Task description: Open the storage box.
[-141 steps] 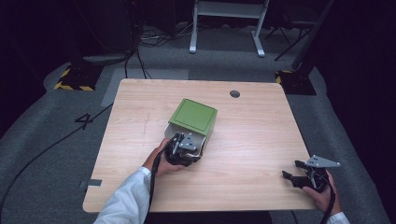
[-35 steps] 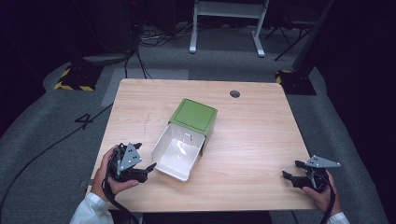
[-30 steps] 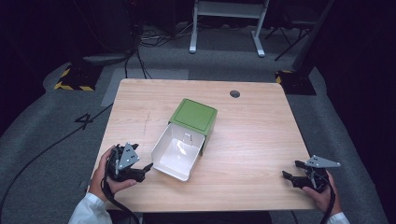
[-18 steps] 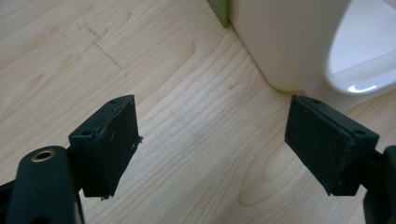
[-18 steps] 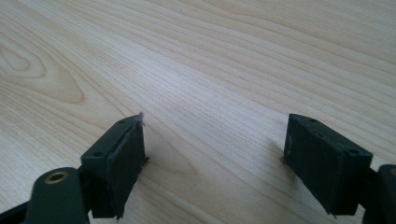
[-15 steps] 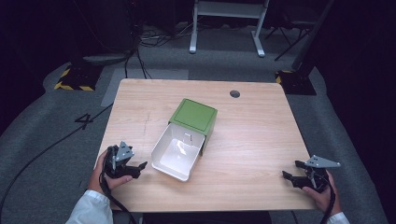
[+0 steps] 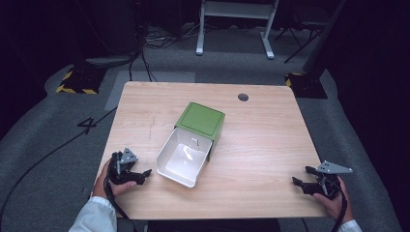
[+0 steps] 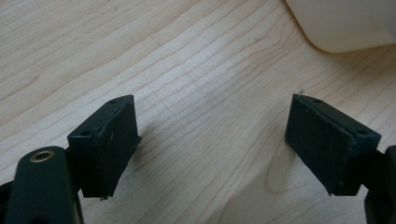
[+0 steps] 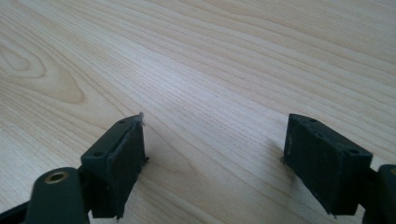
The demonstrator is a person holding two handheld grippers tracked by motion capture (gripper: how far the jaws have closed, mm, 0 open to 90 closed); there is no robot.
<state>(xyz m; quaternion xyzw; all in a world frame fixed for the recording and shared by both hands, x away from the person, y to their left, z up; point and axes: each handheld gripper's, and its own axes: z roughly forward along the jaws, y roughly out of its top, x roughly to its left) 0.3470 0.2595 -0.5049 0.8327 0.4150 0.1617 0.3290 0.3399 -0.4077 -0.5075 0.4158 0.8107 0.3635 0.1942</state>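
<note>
From the high view, the green box (image 7: 201,121) sits mid-table (image 7: 261,145) with its white drawer (image 7: 183,158) pulled out toward the person, the left gripper (image 7: 143,175) resting just beside the drawer's left corner and the right gripper (image 7: 299,182) well apart near the right edge. In the left gripper view the jaws stand wide apart over bare wood, nothing between them, a corner of the white drawer (image 8: 341,23) ahead at upper right. The right gripper view shows its jaws spread too, empty, low over plain wood grain.
</note>
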